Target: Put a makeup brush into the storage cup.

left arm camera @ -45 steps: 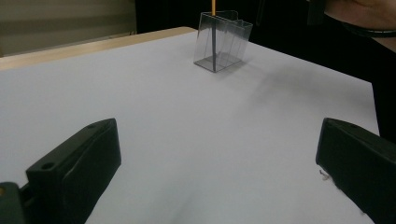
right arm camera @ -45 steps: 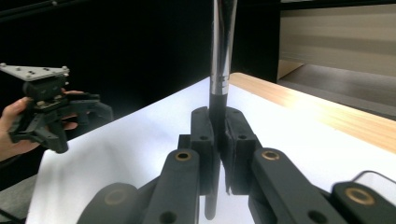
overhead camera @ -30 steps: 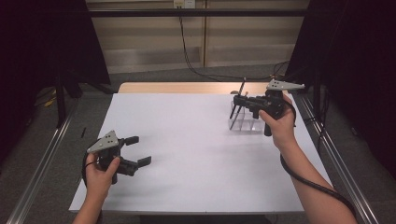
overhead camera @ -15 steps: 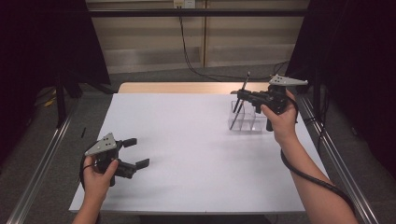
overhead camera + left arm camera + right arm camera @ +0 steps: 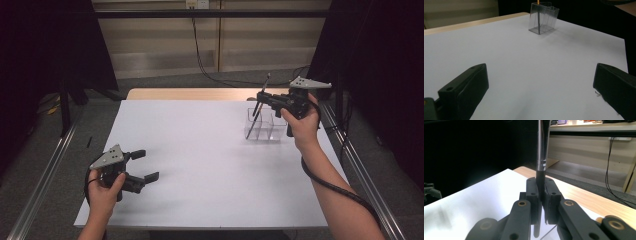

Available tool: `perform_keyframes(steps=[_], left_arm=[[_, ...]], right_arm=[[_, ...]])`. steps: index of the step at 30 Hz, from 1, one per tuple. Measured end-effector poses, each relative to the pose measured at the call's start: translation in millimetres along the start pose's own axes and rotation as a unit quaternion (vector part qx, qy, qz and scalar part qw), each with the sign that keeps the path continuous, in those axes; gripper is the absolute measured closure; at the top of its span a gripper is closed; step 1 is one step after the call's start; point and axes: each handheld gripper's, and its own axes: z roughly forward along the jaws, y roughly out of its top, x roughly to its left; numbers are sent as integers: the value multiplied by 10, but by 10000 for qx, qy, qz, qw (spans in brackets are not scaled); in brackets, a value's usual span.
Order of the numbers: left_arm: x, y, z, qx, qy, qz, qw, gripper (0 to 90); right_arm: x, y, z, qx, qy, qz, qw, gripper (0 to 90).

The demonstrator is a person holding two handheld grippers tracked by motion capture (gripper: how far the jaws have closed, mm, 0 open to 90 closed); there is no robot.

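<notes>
A clear plastic holder [image 5: 264, 125] with compartments stands on the white table [image 5: 200, 150] at the far right. My right gripper [image 5: 263, 96] hangs just above it, shut on a dark pen [image 5: 257, 111] whose lower end dips into the holder's left compartment. In the right gripper view the pen [image 5: 542, 150] rises upright between the closed pads of that gripper [image 5: 541, 192]. My left gripper [image 5: 145, 165] rests near the table's front left corner, open, nothing between its fingers [image 5: 466, 87]. In the left gripper view the holder [image 5: 543, 18] shows far off with the pen [image 5: 538, 21] inside.
Metal rails run along both long sides of the table [image 5: 45, 175]. A wooden strip [image 5: 200, 94] borders the far edge. A black cable [image 5: 325, 180] trails from the right gripper along the forearm. Dark curtains stand at both sides.
The right hand has tilted the pen more upright above the holder and lowered its tip into the left compartment. The left hand has stayed where it was.
</notes>
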Motion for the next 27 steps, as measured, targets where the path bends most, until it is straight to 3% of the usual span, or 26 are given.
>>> perform_keyframes(steps=[11, 27], left_arm=[[-23, -11, -42, -61, 12, -3, 10000, 0], [-47, -48, -90, -72, 60, 33, 10000, 0]], right_arm=[[-39, -16, 26, 88, -237, -136, 9996, 847], [-74, -168, 202, 309, -350, -197, 9987, 847]])
